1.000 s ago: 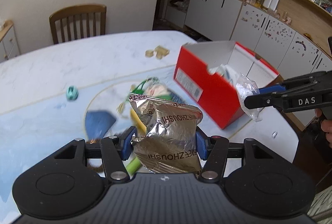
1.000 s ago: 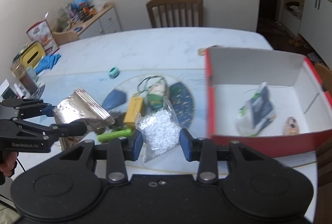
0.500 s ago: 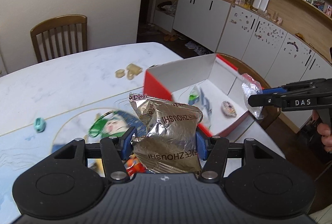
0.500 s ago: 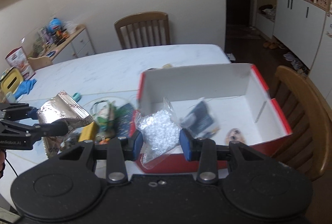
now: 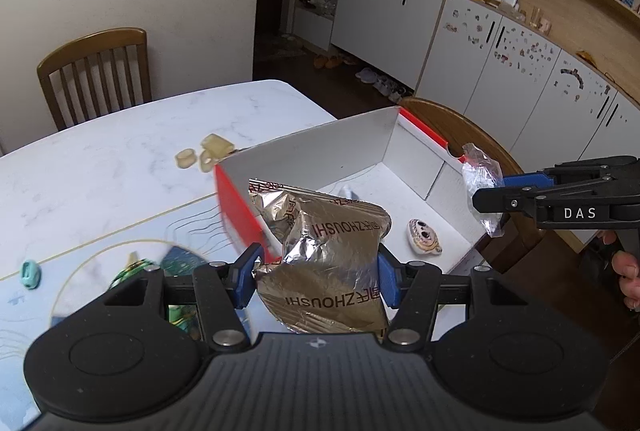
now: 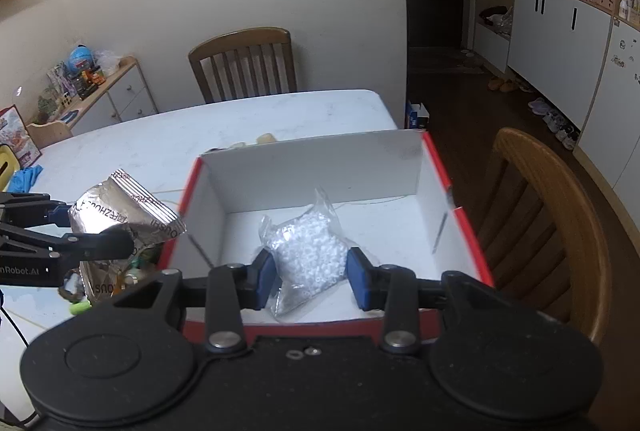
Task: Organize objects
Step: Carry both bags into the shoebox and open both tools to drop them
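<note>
The left tongs (image 5: 316,273) are squeezing the foil bag (image 5: 326,255) and the right tongs (image 6: 308,273) are pinching the bead bag (image 6: 306,257). The foil bag is hanging at 9 o'clock of the red box (image 6: 320,171), so it may be dropping onto the worktop (image 5: 120,159).

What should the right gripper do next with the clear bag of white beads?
Probably lower it a little and open. The right gripper pinches the bead bag already over the red box's white floor, while the left gripper with its foil bag is beside the box.

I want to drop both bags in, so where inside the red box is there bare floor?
Inside the red box, the white floor along the back wall and toward the right wall looks bare. The near right corner holds a small ceramic piece, and something pale lies behind the foil bag, partly hidden.
</note>
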A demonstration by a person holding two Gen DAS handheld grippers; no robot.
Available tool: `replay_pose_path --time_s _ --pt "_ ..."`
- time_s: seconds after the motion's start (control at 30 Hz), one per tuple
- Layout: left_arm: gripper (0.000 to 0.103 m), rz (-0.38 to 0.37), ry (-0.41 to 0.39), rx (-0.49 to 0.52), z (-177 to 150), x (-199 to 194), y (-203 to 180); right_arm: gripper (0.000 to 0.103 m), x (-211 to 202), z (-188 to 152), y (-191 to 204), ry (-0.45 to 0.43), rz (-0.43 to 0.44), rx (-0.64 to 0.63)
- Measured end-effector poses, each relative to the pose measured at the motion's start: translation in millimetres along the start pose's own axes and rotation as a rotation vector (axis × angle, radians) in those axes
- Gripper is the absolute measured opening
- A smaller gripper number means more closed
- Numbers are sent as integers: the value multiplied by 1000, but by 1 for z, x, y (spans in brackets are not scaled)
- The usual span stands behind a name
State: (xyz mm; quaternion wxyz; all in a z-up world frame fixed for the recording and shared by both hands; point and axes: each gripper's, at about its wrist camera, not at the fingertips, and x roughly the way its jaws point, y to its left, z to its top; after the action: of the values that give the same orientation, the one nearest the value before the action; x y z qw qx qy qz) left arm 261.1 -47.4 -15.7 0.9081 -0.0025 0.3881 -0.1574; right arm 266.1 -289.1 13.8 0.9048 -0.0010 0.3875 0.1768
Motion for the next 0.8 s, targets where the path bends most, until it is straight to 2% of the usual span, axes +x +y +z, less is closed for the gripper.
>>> replay_pose_path --time_s 0.2,0.37,0.6,0.8 --pt "58 19 16 10 15 25 -17 37 12 6 -25 14 -9 -10" --pt "58 84 46 37 26 52 -29 37 25 7 -40 36 -4 -9" --pt "58 183 101 46 36 95 -29 37 50 9 -45 82 6 -47" --pt "58 216 141 65 40 123 -34 37 72 10 -43 127 11 -97"
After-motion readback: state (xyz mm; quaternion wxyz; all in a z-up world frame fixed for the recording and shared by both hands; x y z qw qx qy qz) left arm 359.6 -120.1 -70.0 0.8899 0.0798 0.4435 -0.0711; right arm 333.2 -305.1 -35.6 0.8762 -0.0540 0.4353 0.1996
